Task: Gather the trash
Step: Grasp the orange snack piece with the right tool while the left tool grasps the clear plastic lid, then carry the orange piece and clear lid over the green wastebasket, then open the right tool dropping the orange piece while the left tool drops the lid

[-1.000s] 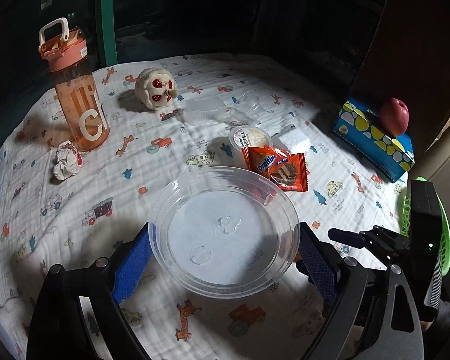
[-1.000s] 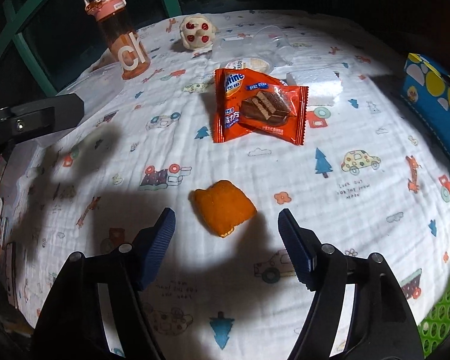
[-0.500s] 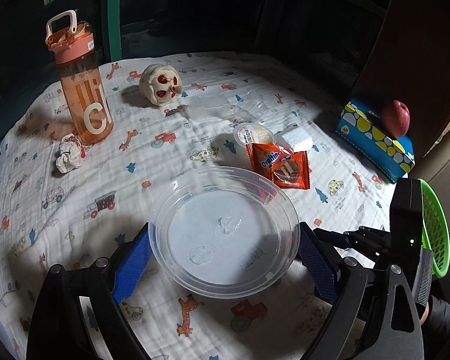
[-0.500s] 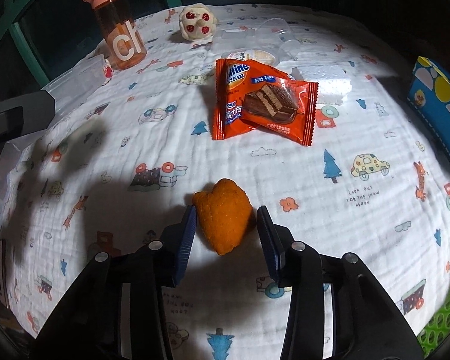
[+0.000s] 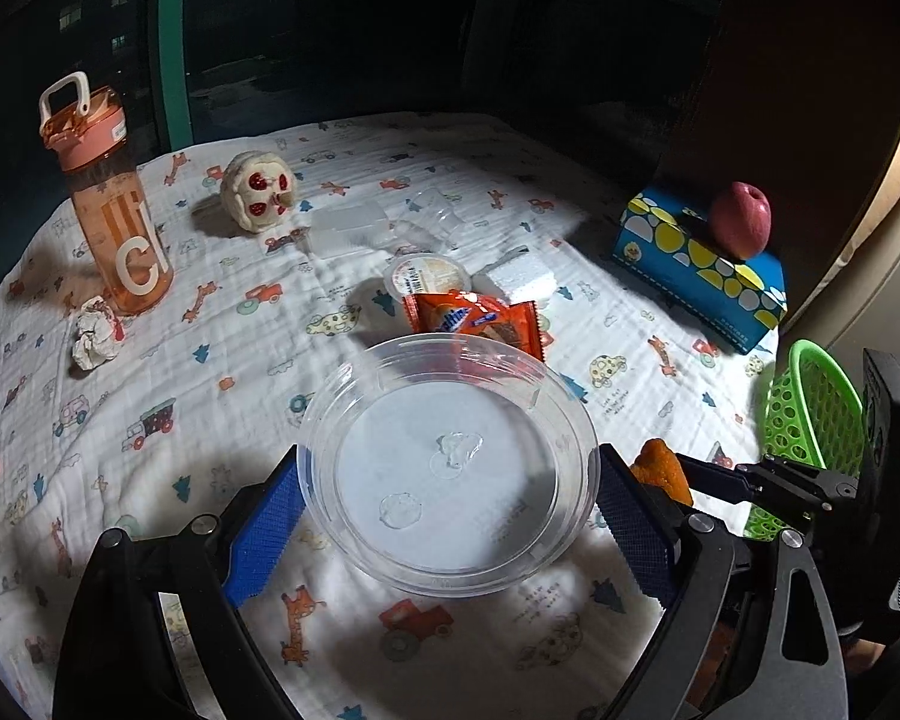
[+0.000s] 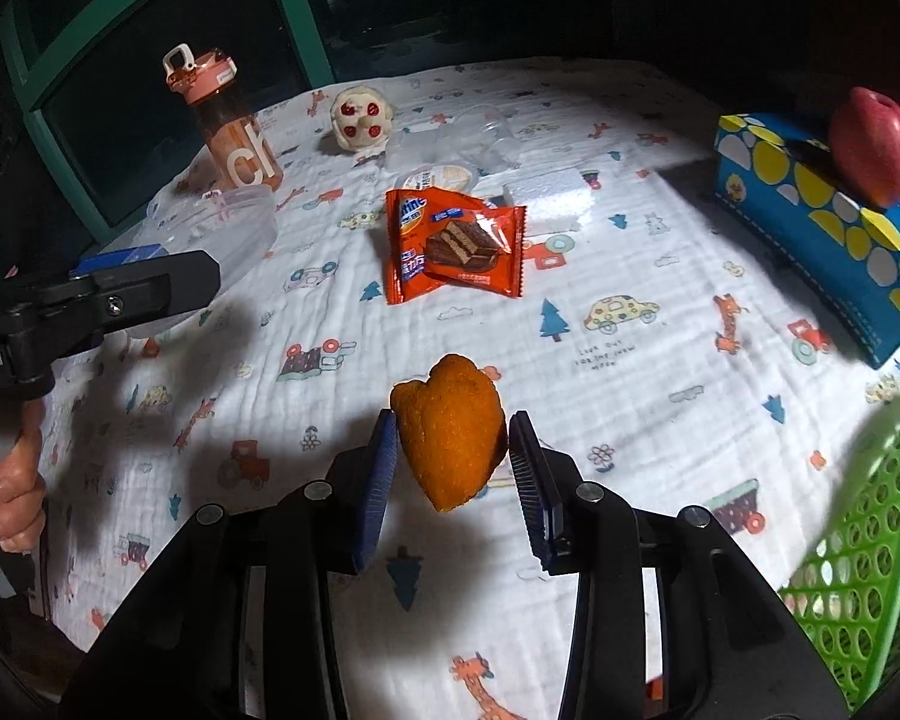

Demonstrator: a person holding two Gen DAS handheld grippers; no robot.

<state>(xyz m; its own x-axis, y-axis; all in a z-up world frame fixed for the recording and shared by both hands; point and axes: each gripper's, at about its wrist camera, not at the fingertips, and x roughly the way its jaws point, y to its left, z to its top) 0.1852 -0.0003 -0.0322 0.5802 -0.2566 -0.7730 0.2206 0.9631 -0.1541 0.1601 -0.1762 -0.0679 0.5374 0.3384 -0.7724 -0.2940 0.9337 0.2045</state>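
surface: printed cloth [image 5: 222, 324] | upper left: bottle [image 5: 111, 198], crumpled paper [image 5: 96, 333], toy [image 5: 258, 191] | centre: wrapper [image 6: 453, 246], cup [image 5: 429, 276], foam [image 5: 521, 282] | right: box [image 5: 699, 270], basket [image 6: 870, 552]

Peel [image 6: 450, 432] sits between right fingers [image 6: 378, 474], above the surface [image 6: 660, 420]. Snack packet [image 6: 453, 246] ahead of them, basket [image 6: 864, 570] to their right. Clear lid [image 5: 450, 468] spans between left fingers [image 5: 264, 534].
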